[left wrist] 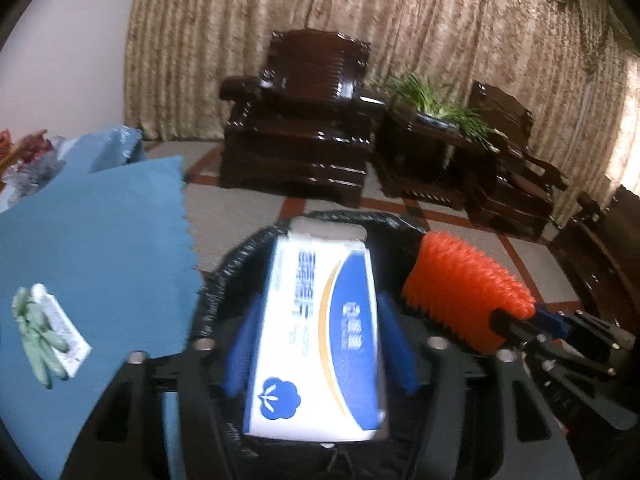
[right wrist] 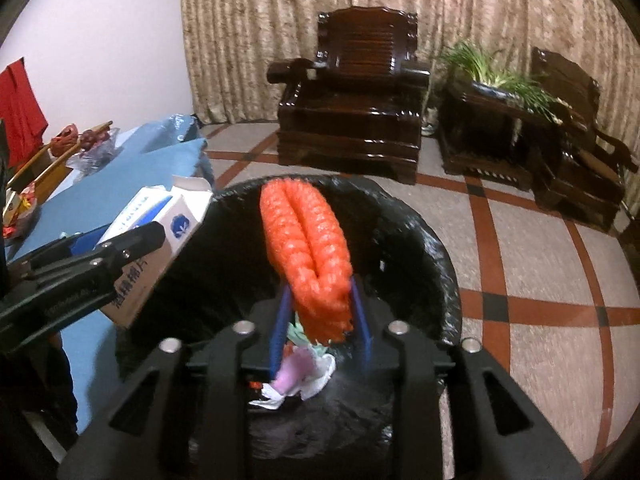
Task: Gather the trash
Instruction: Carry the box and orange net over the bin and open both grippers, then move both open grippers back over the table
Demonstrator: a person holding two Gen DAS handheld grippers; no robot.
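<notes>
Over the black-lined bin (right wrist: 420, 240), the white and blue box (left wrist: 320, 336) sat between the left gripper's (left wrist: 320, 340) spread blue fingers (left wrist: 242, 344), while the right gripper's (right wrist: 320, 320) part-spread fingers (right wrist: 280, 328) flanked the orange foam net (right wrist: 308, 248)

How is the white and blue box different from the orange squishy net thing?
The white and blue box is stiff card with flat sides and printing; the orange foam net is soft, bumpy and folded over. The box sits between the left gripper fingers; the net sits between the right gripper fingers. The box's top flap is open; the net has no lid. Both hang over the black-lined trash bin.
</notes>
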